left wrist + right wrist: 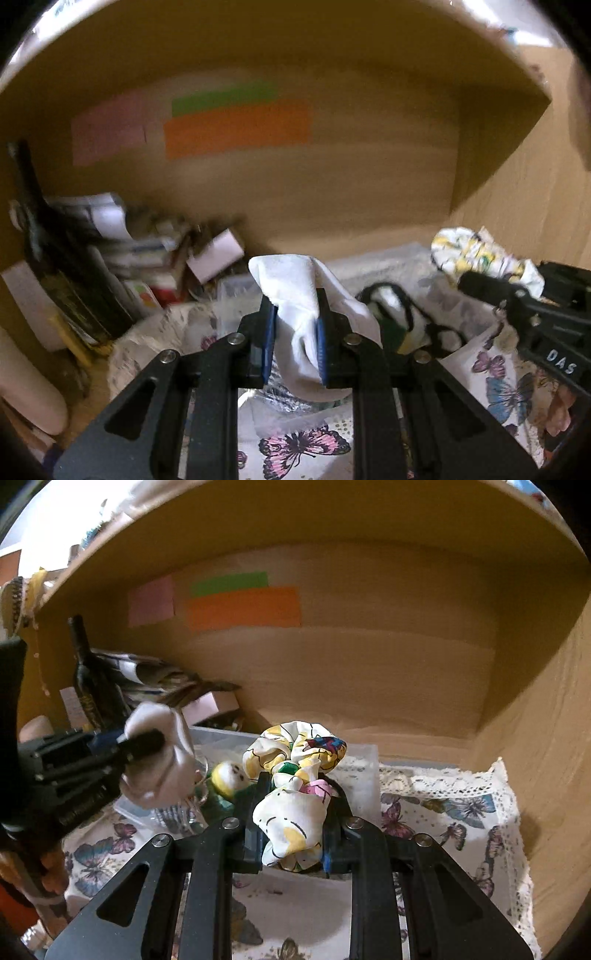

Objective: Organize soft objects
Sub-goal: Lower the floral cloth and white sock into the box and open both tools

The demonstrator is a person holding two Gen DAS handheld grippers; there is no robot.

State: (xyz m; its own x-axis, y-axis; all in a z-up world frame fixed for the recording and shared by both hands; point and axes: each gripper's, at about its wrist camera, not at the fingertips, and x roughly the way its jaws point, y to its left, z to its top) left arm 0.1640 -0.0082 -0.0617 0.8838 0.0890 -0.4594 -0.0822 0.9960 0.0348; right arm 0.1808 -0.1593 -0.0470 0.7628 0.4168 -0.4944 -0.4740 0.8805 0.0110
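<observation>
Inside a wooden shelf [369,672] both tongs are clenched on soft cloth. Left tongs [295,332] pinch one plain white sock [303,295], limp and creased; right tongs [291,812] grip one bunched scrunchie [295,775] of glossy white fabric with yellow and pink print. Each hangs above the butterfly-print cloth [461,830] with its lace edge. Three paper notes, pink [151,600], green [229,583] and orange [243,607], stick to the far wall. Only the right view shows a small yellow-and-white plush [227,775]; a dark bottle [86,679] leans at the left
</observation>
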